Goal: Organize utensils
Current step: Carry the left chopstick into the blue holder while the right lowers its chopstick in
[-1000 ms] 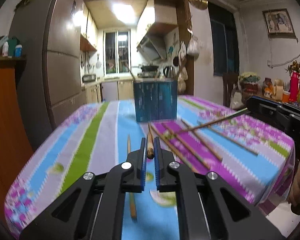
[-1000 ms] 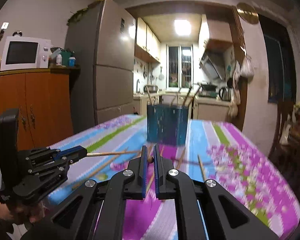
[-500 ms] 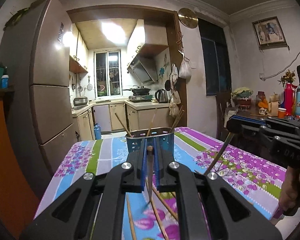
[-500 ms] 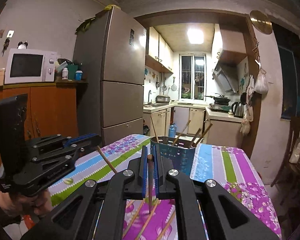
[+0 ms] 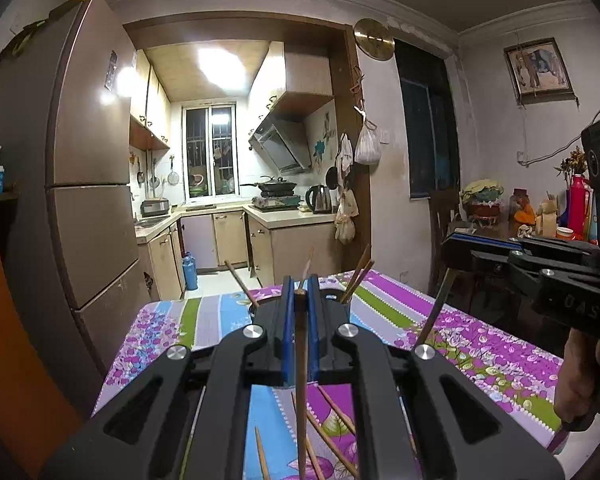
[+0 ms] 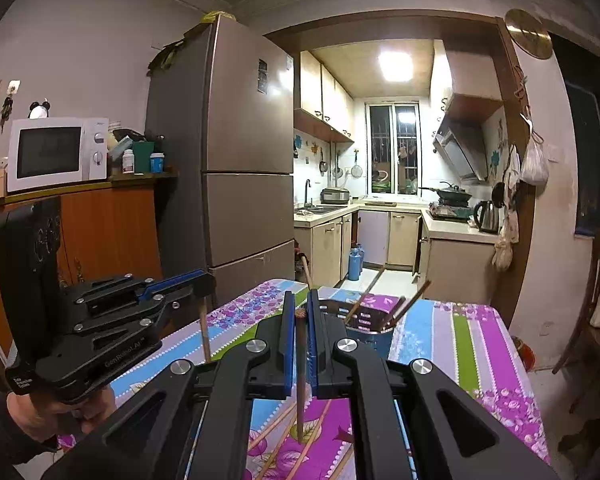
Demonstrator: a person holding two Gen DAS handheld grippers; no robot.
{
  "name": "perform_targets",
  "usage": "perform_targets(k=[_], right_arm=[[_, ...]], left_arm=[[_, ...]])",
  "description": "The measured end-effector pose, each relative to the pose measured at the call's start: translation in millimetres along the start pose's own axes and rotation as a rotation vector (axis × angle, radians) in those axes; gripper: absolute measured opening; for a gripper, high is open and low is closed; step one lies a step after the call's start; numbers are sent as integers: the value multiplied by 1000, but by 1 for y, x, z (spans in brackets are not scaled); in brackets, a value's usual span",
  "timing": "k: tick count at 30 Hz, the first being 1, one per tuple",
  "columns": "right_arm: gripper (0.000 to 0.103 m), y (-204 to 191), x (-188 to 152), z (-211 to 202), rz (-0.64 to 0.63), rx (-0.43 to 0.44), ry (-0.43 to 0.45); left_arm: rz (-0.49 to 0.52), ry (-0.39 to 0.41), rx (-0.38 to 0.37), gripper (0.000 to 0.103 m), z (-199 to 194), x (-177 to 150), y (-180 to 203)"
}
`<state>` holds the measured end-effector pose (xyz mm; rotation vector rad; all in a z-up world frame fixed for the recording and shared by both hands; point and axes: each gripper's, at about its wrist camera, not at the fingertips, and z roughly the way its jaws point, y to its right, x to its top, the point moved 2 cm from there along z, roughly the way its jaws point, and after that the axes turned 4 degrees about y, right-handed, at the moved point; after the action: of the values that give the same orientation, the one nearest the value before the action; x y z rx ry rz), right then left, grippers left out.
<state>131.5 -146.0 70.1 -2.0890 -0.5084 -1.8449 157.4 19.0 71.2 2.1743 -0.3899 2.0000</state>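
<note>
Left wrist view: left tool (image 5: 300,308) pinches a thin round wooden chopstick (image 5: 301,364) above the floral-cloth counter (image 5: 480,344); right tool (image 6: 299,312) grips another chopstick (image 6: 300,384)

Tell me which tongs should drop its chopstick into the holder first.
Left, probably: the left tongs, shut on a chopstick, line up with the utensil holder; the right tongs see it off to one side.

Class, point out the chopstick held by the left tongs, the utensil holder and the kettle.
chopstick (image 5: 300,344), left wrist view, shaft between the pads.
utensil holder (image 6: 370,338), right wrist view, front wall.
kettle (image 5: 320,199), left wrist view, body.
</note>
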Motion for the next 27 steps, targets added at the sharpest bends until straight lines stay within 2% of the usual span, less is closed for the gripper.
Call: perform_targets(k=[7, 13, 27], right_arm=[[7, -2, 30, 3, -21, 13, -2], [7, 4, 58, 9, -28, 10, 1], [7, 43, 144, 36, -32, -33, 69]], left_arm=[[-6, 42, -5, 5, 3, 31, -7], [-14, 111, -2, 5, 5, 71, -11], [-4, 233, 18, 5, 41, 141, -5]])
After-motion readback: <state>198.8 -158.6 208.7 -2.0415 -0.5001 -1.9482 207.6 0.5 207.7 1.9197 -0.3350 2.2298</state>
